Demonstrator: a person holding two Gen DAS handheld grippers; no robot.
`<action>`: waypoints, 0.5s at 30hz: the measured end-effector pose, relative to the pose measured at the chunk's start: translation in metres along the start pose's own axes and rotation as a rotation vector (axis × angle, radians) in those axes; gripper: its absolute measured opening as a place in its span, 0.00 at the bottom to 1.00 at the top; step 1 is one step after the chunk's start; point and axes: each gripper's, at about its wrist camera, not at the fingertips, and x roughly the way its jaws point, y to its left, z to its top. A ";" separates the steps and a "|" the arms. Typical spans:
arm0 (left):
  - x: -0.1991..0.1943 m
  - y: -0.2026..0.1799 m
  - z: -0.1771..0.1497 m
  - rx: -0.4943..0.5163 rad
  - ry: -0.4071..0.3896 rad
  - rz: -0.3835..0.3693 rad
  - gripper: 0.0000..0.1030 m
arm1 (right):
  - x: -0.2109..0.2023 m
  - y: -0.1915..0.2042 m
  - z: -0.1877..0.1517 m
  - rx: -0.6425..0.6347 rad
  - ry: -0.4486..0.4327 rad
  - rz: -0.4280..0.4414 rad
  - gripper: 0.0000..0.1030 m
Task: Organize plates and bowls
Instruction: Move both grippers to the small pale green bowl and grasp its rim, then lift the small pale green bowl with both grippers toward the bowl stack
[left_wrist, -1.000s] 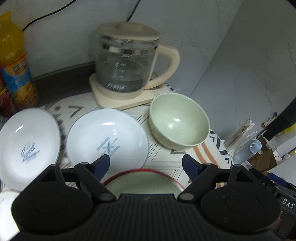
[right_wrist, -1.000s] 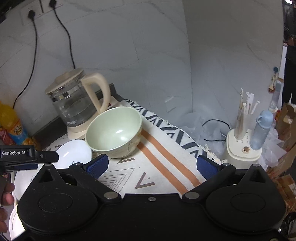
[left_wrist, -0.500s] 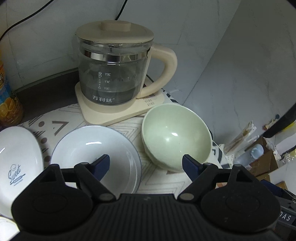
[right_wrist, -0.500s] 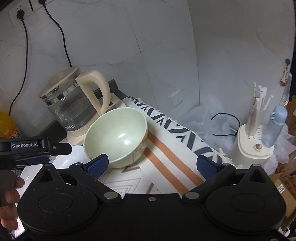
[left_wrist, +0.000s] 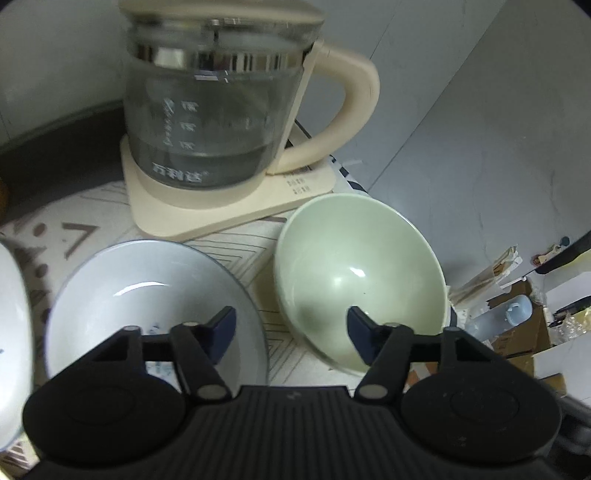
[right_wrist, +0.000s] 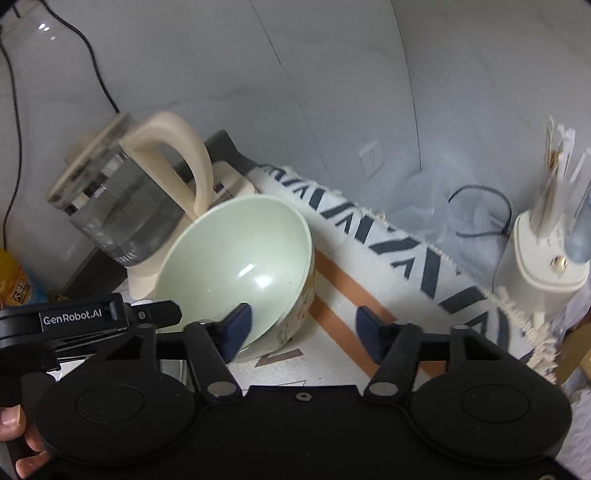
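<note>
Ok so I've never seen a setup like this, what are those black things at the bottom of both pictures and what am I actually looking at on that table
They are two handheld grippers, each worked by a person and carrying its own camera that looks out along two blue-tipped fingers. One picture comes from the left gripper, the other from the right gripper. Both are open and hold nothing.

On the patterned cloth sits a pale green ceramic bowl, beside a shallow white plate; another white dish barely shows at the left view's edge. Behind them stands a glass kettle with a cream handle on its cream base.

The right gripper's left finger reaches over the green bowl's rim, as if about to grip it. In that view the left gripper's black body shows too, with the person's fingers below.
</note>
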 end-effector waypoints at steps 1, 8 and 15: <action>0.003 -0.001 0.001 0.002 0.003 -0.001 0.57 | 0.004 0.000 0.000 0.004 0.008 0.004 0.55; 0.021 -0.004 0.003 -0.016 0.042 0.017 0.35 | 0.023 0.004 0.003 0.036 0.055 -0.002 0.38; 0.030 -0.008 0.003 -0.006 0.063 0.039 0.16 | 0.032 0.002 0.006 0.091 0.072 0.005 0.20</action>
